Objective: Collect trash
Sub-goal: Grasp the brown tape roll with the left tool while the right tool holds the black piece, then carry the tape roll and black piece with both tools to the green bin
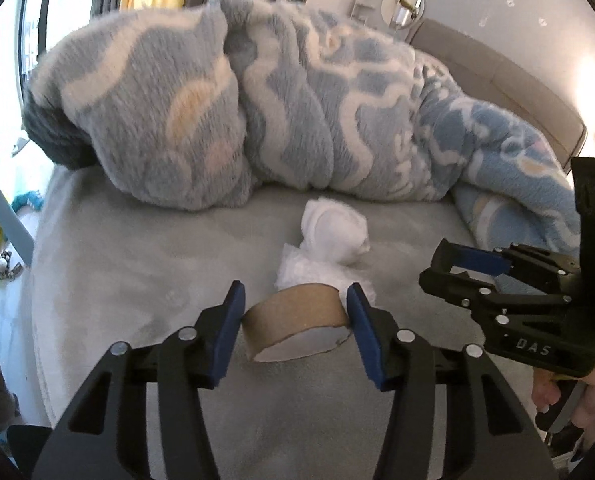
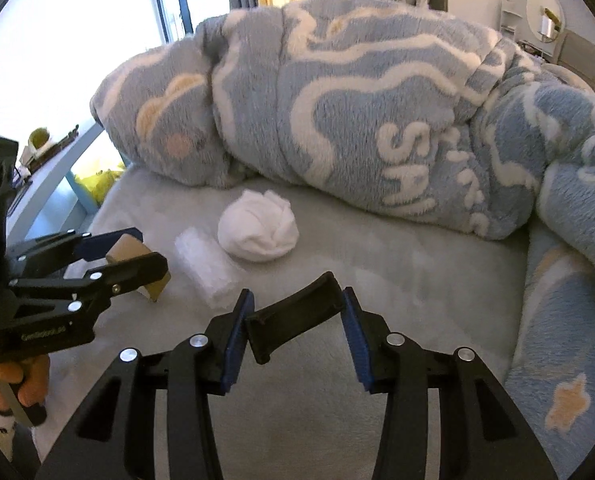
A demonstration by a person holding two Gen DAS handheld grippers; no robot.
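Observation:
My left gripper (image 1: 295, 322) is closed around a brown cardboard tape core (image 1: 297, 326), its blue pads touching both sides; the core also shows in the right wrist view (image 2: 137, 266), lifted off the grey bed. My right gripper (image 2: 295, 330) is shut on a flat black plastic piece (image 2: 293, 318) held between its pads. It also shows in the left wrist view (image 1: 457, 276) at the right. A white crumpled tissue ball (image 2: 257, 228) and a clear plastic wrap (image 2: 209, 268) lie on the bed between the grippers; both show in the left wrist view, ball (image 1: 333, 236), wrap (image 1: 297, 272).
A big blue-and-white fluffy blanket (image 2: 357, 120) is heaped across the back of the grey bed (image 2: 417, 280) and runs down its right side. A window (image 2: 57, 40) and yellow items (image 2: 97, 184) lie to the left. A beige headboard (image 1: 497, 76) is at the far right.

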